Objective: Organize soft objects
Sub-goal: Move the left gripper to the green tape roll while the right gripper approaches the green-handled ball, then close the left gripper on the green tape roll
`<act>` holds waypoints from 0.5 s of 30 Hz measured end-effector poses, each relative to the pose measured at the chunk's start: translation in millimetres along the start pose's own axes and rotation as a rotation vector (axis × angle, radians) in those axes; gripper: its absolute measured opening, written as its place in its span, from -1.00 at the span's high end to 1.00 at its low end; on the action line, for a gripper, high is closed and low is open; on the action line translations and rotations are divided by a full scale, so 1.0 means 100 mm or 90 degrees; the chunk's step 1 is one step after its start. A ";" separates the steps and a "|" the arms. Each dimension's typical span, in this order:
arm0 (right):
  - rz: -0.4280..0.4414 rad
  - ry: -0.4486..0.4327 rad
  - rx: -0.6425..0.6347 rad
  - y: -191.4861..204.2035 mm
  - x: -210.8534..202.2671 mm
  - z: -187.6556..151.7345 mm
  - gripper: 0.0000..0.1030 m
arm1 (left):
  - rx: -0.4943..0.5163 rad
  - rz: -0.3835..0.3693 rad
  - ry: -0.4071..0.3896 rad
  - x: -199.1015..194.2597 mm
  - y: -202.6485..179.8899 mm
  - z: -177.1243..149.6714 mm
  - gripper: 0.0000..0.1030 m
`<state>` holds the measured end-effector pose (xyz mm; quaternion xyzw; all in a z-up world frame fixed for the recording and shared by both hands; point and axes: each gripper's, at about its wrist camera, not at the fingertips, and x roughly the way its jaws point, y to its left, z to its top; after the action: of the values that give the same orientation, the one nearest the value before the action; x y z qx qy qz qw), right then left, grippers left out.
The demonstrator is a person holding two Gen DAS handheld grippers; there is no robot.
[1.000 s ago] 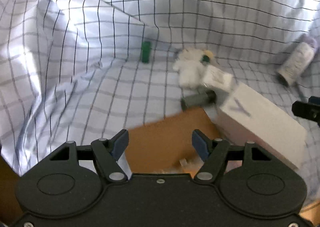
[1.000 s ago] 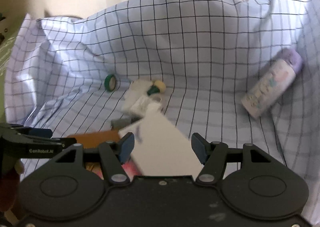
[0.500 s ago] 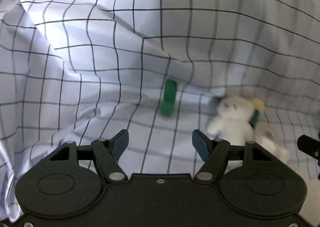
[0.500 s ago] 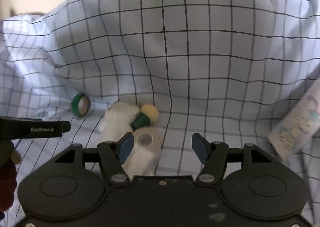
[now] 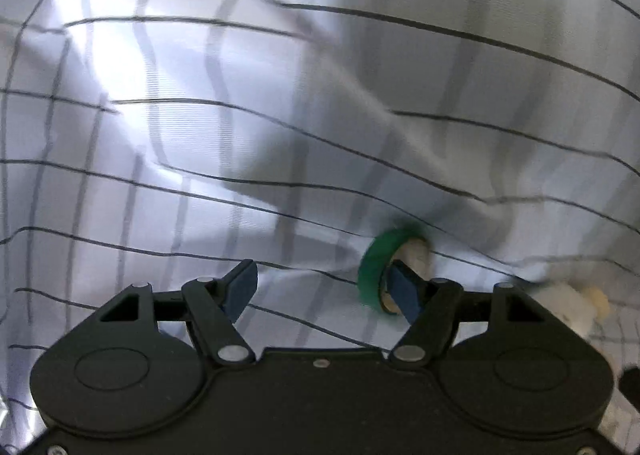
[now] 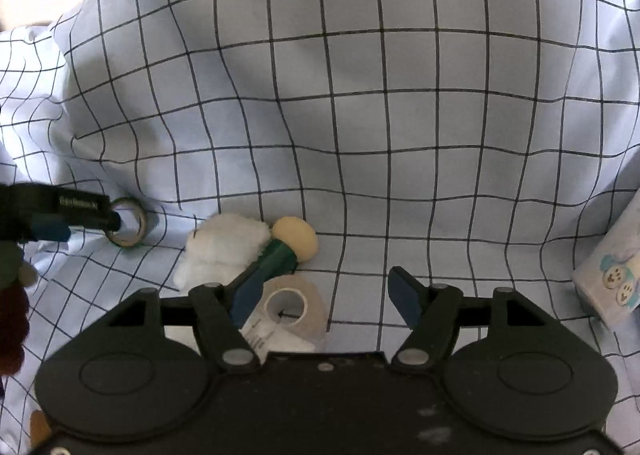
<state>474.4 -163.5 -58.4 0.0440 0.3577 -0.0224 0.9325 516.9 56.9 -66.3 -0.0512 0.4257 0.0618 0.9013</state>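
Note:
A green tape roll (image 5: 374,267) stands on edge on the checked cloth (image 5: 200,135). My left gripper (image 5: 322,287) is at it with jaws opening. Its right finger (image 5: 404,289) pokes into the roll's hole, and nothing lies between the pads. The right wrist view shows the same: the left gripper's fingertip sits inside the tape roll (image 6: 134,243). A white plush toy (image 6: 226,251) with a green scarf and yellow head lies beside it, also visible at the right edge as the plush (image 5: 568,301). My right gripper (image 6: 326,293) hovers just in front of the plush, jaws opening, holding nothing.
A flat pack with a white tape roll (image 6: 288,315) lies under the right gripper's left finger. A pack of wipes (image 6: 612,279) rests at the right edge. The checked cloth (image 6: 360,95) rises in folds behind everything. A hand (image 6: 12,295) holds the left gripper.
Both grippers came forward and down to the cloth. The white box and cardboard left view. The left gripper reached the green roll, and the right one now sits over the plush.

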 end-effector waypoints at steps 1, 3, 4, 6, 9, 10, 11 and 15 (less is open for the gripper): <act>0.000 -0.002 -0.004 0.01 -0.01 0.00 -0.33 | -0.006 0.002 0.002 0.00 0.05 0.01 -0.32; -0.001 -0.003 -0.011 0.03 -0.02 -0.02 -0.33 | -0.012 -0.008 0.004 -0.02 0.11 0.01 -0.32; 0.000 -0.004 -0.014 0.04 -0.01 -0.03 -0.33 | -0.011 -0.011 0.003 -0.03 0.13 0.00 -0.32; -0.001 -0.005 -0.016 0.05 -0.01 -0.03 -0.33 | -0.007 -0.016 -0.008 -0.07 0.14 -0.01 -0.34; 0.002 0.000 -0.011 0.03 0.00 -0.05 -0.33 | -0.010 -0.037 -0.024 -0.13 0.16 -0.02 -0.40; 0.003 0.001 -0.008 0.02 0.00 -0.05 -0.33 | -0.015 -0.045 -0.028 -0.14 0.15 -0.03 -0.41; 0.004 0.003 -0.006 0.01 0.00 -0.05 -0.33 | -0.022 -0.052 -0.034 -0.16 0.16 -0.03 -0.41; 0.007 0.010 -0.003 0.00 0.02 -0.06 -0.33 | -0.003 -0.053 -0.039 -0.15 0.07 -0.07 -0.48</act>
<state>472.0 -162.7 -64.1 0.0442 0.3646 -0.0159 0.9300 501.5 62.1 -59.4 -0.0692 0.3953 0.0270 0.9155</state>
